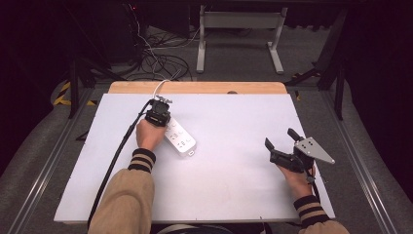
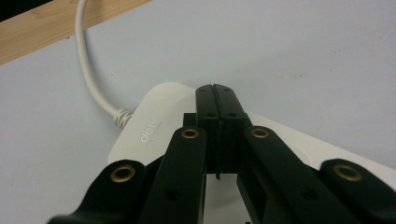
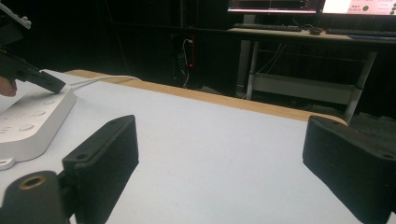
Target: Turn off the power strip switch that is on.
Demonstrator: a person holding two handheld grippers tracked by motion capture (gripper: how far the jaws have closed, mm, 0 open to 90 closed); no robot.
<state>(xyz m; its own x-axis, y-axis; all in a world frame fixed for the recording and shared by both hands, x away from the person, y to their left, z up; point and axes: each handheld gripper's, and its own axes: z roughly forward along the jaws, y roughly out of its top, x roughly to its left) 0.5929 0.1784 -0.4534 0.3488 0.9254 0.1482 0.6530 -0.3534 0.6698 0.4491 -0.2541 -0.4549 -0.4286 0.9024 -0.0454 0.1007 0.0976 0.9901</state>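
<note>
While left tongs (image 2: 218,91) press clenched onto power strip (image 1: 179,138), right tongs (image 3: 219,163) gape, cord (image 2: 88,70) trailing.

High view: set above the near side, aimed forward and down over the whole table (image 1: 234,195) | left gripper view: held close, angled down onto the power strip (image 2: 154,121) | right gripper view: set low, aimed across the tabletop | shared: power strip and white surface.
</note>
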